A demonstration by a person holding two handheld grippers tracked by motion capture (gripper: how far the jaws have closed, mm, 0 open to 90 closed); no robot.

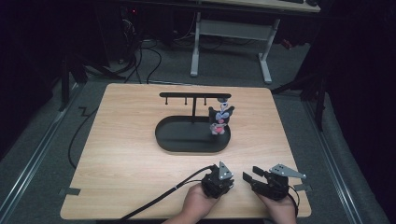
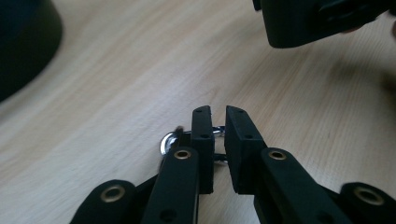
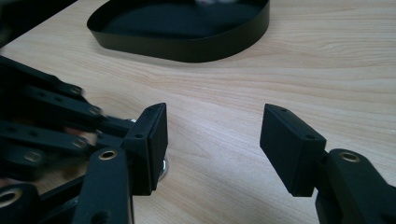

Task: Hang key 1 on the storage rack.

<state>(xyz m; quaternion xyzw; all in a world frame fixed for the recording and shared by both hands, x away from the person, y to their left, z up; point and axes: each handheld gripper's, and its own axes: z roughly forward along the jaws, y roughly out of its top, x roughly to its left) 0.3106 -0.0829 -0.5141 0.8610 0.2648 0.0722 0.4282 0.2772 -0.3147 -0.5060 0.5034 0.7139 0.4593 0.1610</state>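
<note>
My left gripper (image 2: 218, 112) points down at the wooden table (image 1: 130, 154) near the front edge, its jaws shut on a small silver metal ring (image 2: 168, 140) that lies on the wood. From above, this gripper (image 1: 218, 181) sits just left of my right gripper (image 1: 251, 173). The right gripper (image 3: 215, 126) is held wide open with nothing between its jaws. A glint of the ring (image 3: 163, 171) peeks out beside its left jaw. A small dark and pink figure charm (image 1: 220, 119) hangs from the right end of a black hanger bar (image 1: 194, 95).
The hanger bar stands in a black oval tray (image 1: 163, 140) at the table's middle; its wall (image 3: 187, 46) lies ahead of the right gripper. Cables trail from both grippers. A white desk frame (image 1: 266, 60) stands on the floor beyond the table.
</note>
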